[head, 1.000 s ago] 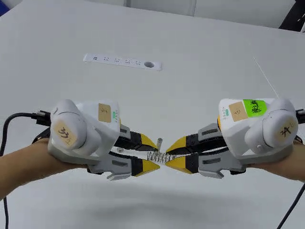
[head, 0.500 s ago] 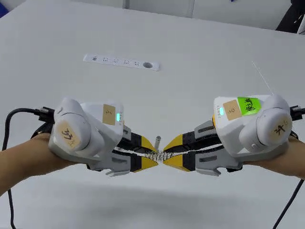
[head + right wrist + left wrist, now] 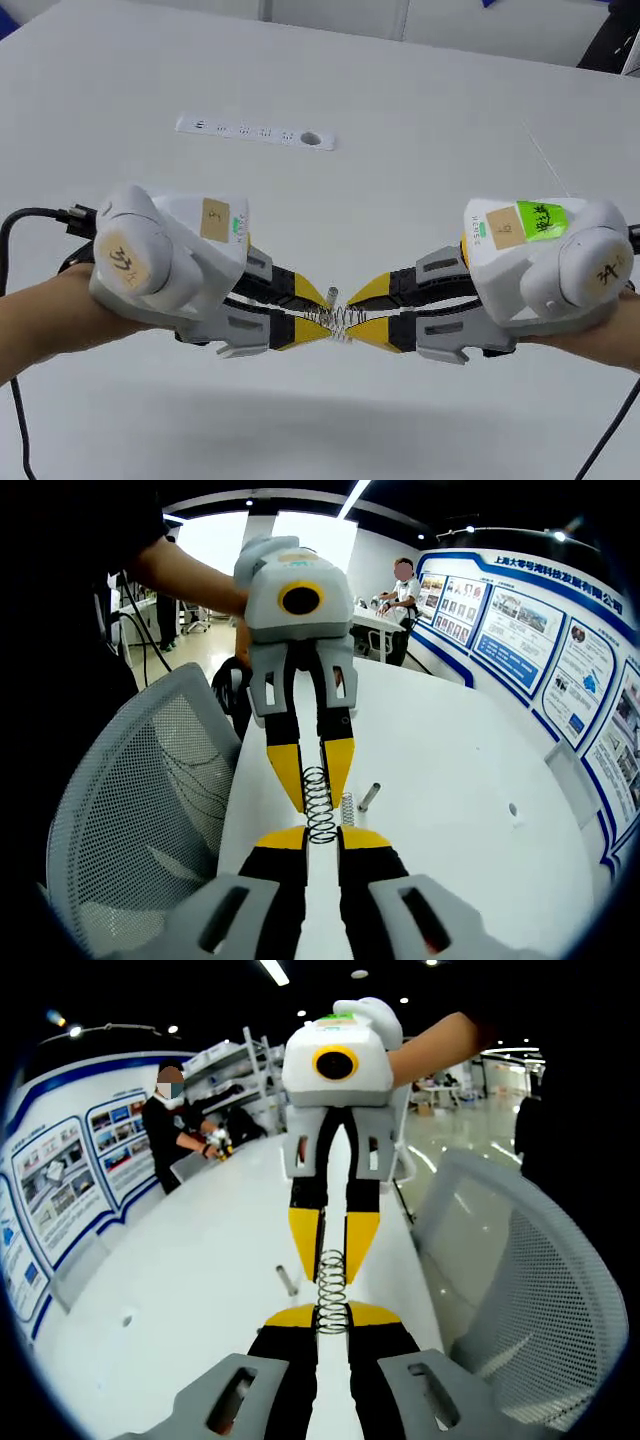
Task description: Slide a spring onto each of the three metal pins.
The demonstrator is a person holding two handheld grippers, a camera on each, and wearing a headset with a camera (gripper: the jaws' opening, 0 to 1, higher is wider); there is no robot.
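L gripper (image 3: 320, 321) & R gripper (image 3: 360, 323) face off; each clamped on one end of spring (image 3: 340, 319) (pin (image 3: 333, 296) on table (image 3: 450, 150) behind).

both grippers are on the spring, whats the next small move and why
Probably open the right gripper slightly and let go. The spring hangs in the air between both grippers' tips, the left gripper pinching its other end, and a metal pin sits on the table just behind. Freeing one end lets it go over the pin.

A power strip (image 3: 256, 131) lies on the white workbench (image 3: 450, 120), beside a mesh chair (image 3: 540, 1290) and poster-lined walls (image 3: 560, 660).
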